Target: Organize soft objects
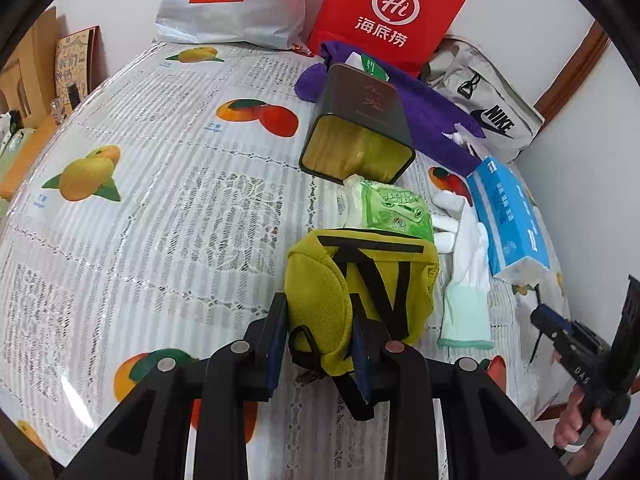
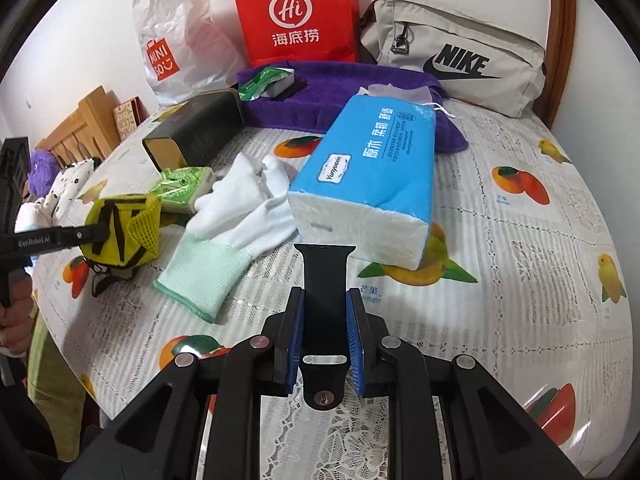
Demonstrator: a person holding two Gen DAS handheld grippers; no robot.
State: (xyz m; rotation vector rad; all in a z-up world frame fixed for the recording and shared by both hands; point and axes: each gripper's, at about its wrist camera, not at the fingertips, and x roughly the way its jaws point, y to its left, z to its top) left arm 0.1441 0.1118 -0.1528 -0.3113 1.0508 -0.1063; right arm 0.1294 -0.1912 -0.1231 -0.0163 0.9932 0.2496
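Left gripper (image 1: 320, 344) clamped on a yellow-green mesh pouch (image 1: 352, 284) with black straps; the pouch sits low over the near-centre of the table (image 1: 140, 208), and whether it rests on the cloth I can't tell. From the right wrist view the same pouch (image 2: 120, 232) is at far left, pinched in the left gripper (image 2: 94, 236).

Right gripper (image 2: 324, 328) clamped on a black watch strap (image 2: 326, 280), slot and stud end nearest the camera, other end pointing toward the tissue pack (image 2: 372, 176).

Just past the pouch: a green wipes packet (image 1: 394, 210) touching its far edge, and to its right a white glove (image 2: 240, 216) with a mint cuff, flat on the fruit-print tablecloth. The glove's fingers run up against the blue tissue pack, which lies on its side.

Beyond the wipes: a dark tin (image 1: 360, 128) tipped over, open gold mouth toward the camera, wipes right at its opening. Behind it a purple towel (image 2: 320, 96) with a small green-and-white packet (image 2: 264, 82) on top; the tissue pack's far end overlaps the towel.

Back wall: white Miniso bag (image 1: 228, 0), red Haidilao paper bag (image 1: 384, 12), grey Nike pouch (image 2: 456, 56).
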